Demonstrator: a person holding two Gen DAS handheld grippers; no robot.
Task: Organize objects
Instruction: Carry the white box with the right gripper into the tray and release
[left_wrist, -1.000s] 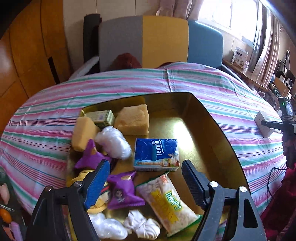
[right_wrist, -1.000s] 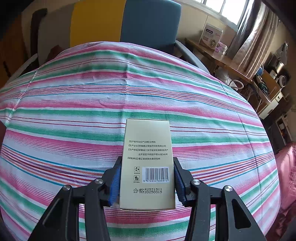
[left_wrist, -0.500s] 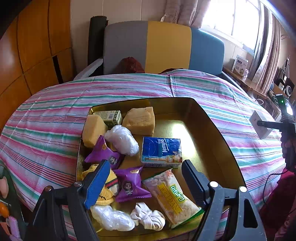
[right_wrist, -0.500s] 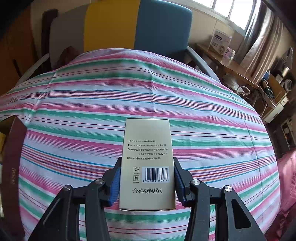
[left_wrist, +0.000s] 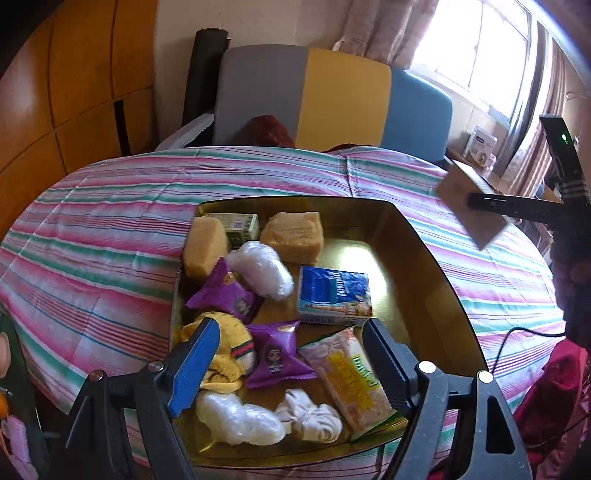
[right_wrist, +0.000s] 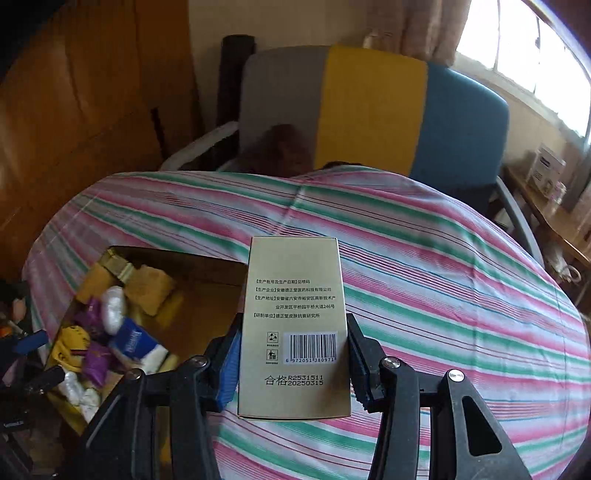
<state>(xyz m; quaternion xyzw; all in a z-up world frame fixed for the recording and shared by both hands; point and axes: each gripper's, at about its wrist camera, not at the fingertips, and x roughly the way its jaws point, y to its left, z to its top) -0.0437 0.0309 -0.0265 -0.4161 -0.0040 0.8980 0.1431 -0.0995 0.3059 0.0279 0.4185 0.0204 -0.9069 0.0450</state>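
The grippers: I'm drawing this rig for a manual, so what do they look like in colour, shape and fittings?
Both match. The left gripper has black angular plastic arms with triangular cut-outs and silver round screw heads at the joints. Its fingers are flat paddles; one shows a blue ribbed pad, the other looks dark. The right gripper has the same black frame, silver screws and blue pads. No sleeves visible.

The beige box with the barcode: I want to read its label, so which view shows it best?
The right wrist view: the beige box fills the centre, printed face and barcode sharp, clamped in the right gripper. The left wrist view shows it only small, blurred and tilted at the right edge, above the striped cloth.
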